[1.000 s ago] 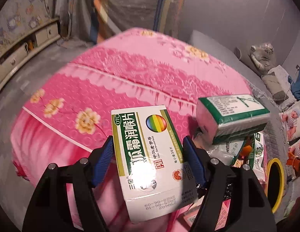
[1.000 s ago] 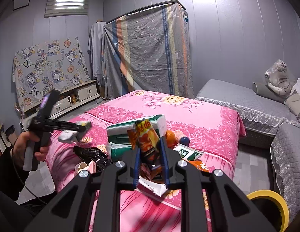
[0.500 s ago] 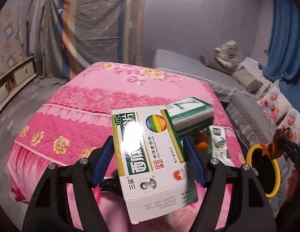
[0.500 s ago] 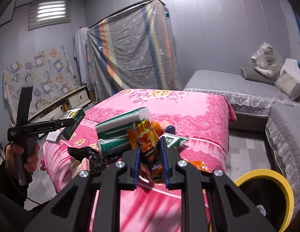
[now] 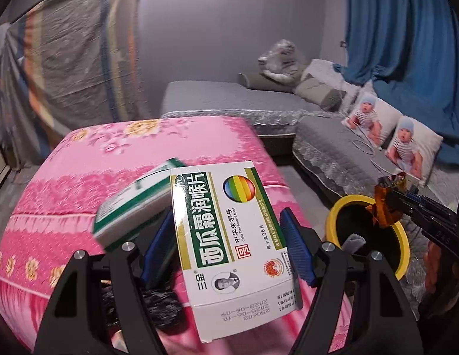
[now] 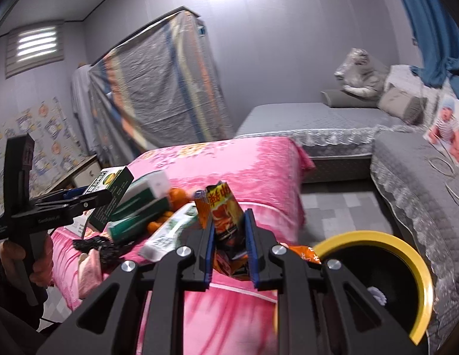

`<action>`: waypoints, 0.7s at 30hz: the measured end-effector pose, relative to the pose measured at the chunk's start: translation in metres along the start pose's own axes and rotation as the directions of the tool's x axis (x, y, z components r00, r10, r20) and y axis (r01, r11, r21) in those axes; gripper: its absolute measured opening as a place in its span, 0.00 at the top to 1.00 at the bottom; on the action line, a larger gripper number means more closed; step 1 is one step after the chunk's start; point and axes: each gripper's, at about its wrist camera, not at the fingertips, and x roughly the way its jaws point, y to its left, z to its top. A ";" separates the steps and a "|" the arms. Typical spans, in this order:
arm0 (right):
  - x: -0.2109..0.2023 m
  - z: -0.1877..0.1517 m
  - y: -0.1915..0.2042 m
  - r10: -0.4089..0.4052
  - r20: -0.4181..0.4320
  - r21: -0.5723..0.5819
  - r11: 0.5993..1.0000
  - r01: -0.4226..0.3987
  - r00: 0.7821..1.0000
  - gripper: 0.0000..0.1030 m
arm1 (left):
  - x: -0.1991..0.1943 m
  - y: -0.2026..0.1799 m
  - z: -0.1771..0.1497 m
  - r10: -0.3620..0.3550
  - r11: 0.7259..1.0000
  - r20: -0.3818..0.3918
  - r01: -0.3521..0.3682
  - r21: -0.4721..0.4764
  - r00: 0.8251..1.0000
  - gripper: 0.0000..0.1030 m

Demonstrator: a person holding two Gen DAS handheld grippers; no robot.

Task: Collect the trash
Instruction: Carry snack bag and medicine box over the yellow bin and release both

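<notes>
My left gripper (image 5: 226, 232) is shut on a white and green medicine box (image 5: 229, 245), held above the pink bedspread (image 5: 176, 153). In the right wrist view that same gripper (image 6: 95, 198) and box (image 6: 111, 192) show at the left, in a person's hand. My right gripper (image 6: 229, 222) is shut on an orange snack wrapper (image 6: 225, 213). The left wrist view shows the right gripper (image 5: 407, 204) holding the wrapper (image 5: 384, 204) over the rim of a yellow-rimmed black bin (image 5: 402, 254). The bin (image 6: 362, 236) stands on the floor beside the bed.
On the bed lie green and white tissue packs (image 6: 140, 204), oranges (image 6: 177, 196), a white sachet (image 6: 170, 230), another orange wrapper (image 6: 303, 253) and a black bag (image 6: 96, 244). A grey sofa (image 5: 333, 148) with cushions borders the bin. The bin holds some white scraps (image 6: 377, 294).
Both grippers swung right, from over the bed to beside the bin. The bin is now larger in both views, and the wrapper sits over its rim. Both grips are unchanged.
</notes>
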 end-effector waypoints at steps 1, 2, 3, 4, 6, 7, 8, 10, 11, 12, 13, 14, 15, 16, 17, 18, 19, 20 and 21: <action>-0.001 -0.001 -0.005 -0.009 0.001 0.009 1.000 0.009 1.000 0.83 | 0.005 -0.011 0.003 -0.015 1.000 0.000 0.015 0.021 1.000 0.34; -0.002 -0.002 -0.012 -0.023 0.003 0.024 0.999 0.023 1.000 0.83 | 0.009 -0.017 0.004 -0.025 0.999 0.000 0.025 0.035 1.000 0.34; -0.003 -0.003 -0.016 -0.033 0.005 0.034 0.999 0.033 0.999 0.83 | 0.012 -0.025 0.006 -0.035 0.998 0.000 0.035 0.051 0.999 0.34; -0.004 -0.004 -0.022 -0.044 0.006 0.045 0.998 0.044 0.999 0.83 | 0.017 -0.036 0.008 -0.046 0.996 0.000 0.046 0.070 0.999 0.34; -0.007 -0.006 -0.033 -0.067 0.013 0.071 0.995 0.066 0.998 0.83 | 0.024 -0.051 0.011 -0.066 0.993 -0.001 0.066 0.099 0.998 0.34; -0.009 -0.008 -0.041 -0.078 0.015 0.088 0.993 0.077 0.997 0.83 | 0.028 -0.060 0.012 -0.078 0.990 -0.004 0.078 0.115 0.997 0.34; -0.009 -0.009 -0.046 -0.084 0.015 0.098 0.992 0.082 0.996 0.83 | 0.031 -0.066 0.012 -0.085 0.989 -0.006 0.085 0.125 0.996 0.34; -0.011 -0.012 -0.056 -0.102 0.016 0.119 0.988 0.099 0.995 0.83 | 0.038 -0.082 0.013 -0.106 0.982 -0.012 0.107 0.153 0.994 0.34; -0.012 -0.014 -0.062 -0.117 0.017 0.131 0.985 0.114 0.993 0.83 | 0.040 -0.088 0.014 -0.111 0.980 -0.014 0.111 0.162 0.994 0.34; -0.012 -0.015 -0.066 -0.126 0.016 0.140 0.983 0.122 0.992 0.83 | 0.044 -0.095 0.014 -0.116 0.978 -0.016 0.117 0.175 0.993 0.34; -0.011 -0.016 -0.070 -0.137 0.015 0.152 0.979 0.133 0.991 0.83 | 0.049 -0.102 0.015 -0.121 0.975 -0.020 0.123 0.185 0.992 0.34; -0.011 -0.017 -0.076 -0.150 0.015 0.163 0.976 0.145 0.989 0.83 | 0.053 -0.104 0.015 -0.127 0.973 -0.027 0.130 0.191 0.992 0.34; -0.011 -0.018 -0.078 -0.161 0.013 0.170 0.973 0.157 0.987 0.83 | 0.057 -0.110 0.015 -0.133 0.971 -0.033 0.137 0.196 0.991 0.34; -0.011 -0.020 -0.084 -0.178 0.010 0.181 0.968 0.173 0.984 0.83 | 0.060 -0.116 0.015 -0.137 0.969 -0.039 0.142 0.200 0.990 0.34; -0.011 -0.022 -0.087 -0.186 0.008 0.190 0.965 0.181 0.982 0.83 | 0.064 -0.122 0.014 -0.142 0.967 -0.047 0.149 0.205 0.989 0.34; -0.011 -0.024 -0.091 -0.195 0.005 0.202 0.961 0.190 0.981 0.83 | 0.068 -0.127 0.013 -0.147 0.965 -0.055 0.155 0.211 0.988 0.34; -0.010 -0.026 -0.097 -0.210 -0.002 0.216 0.954 0.206 0.978 0.83 | 0.071 -0.132 0.012 -0.152 0.963 -0.062 0.162 0.215 0.986 0.34; -0.010 -0.029 -0.102 -0.227 -0.009 0.226 0.948 0.223 0.974 0.83 | 0.074 -0.135 0.012 -0.155 0.962 -0.064 0.165 0.218 0.986 0.34; -0.009 -0.031 -0.106 -0.239 -0.014 0.234 0.943 0.235 0.971 0.83 | 0.077 -0.140 0.011 -0.156 0.960 -0.063 0.166 0.227 0.986 0.34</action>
